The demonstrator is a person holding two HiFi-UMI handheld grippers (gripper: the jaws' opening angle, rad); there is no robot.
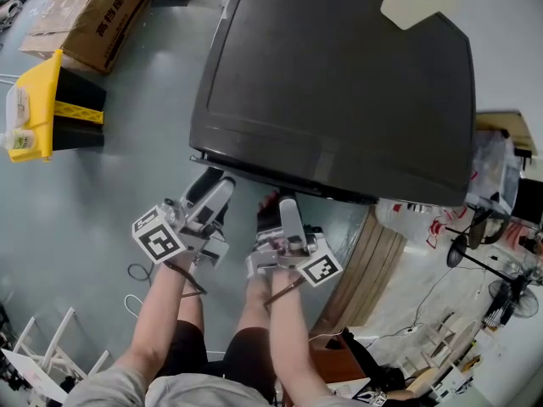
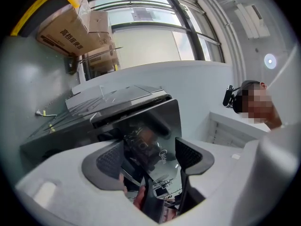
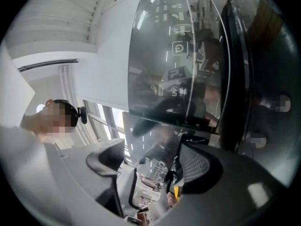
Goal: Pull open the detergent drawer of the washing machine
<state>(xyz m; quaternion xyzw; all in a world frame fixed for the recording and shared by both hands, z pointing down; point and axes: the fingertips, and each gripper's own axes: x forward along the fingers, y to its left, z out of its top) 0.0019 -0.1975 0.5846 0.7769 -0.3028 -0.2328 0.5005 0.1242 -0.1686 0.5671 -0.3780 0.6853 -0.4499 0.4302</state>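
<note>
While the left hand-held gripper (image 2: 148,157) and right hand-held gripper (image 3: 150,164) gape empty at the washing machine's (image 1: 339,83) six o'clock, the detergent drawer (image 2: 141,121) looks pulled out already!

Workshop-like storeroom: cardboard boxes (image 1: 102,15), yellow bin (image 1: 42,100), bare grey floor (image 1: 93,210).

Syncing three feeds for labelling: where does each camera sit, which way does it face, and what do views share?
Head view: on the person's head, facing steeply down on the washing machine's top; forearms, left tongs, right tongs show.
Left gripper view: on the left tongs, looking along their open jaws at the glossy front panel.
Right gripper view: on the right tongs, looking along open jaws at the control panel's power symbol.
Shared: both gripper views show that glossy front; all three show the machine.
</note>
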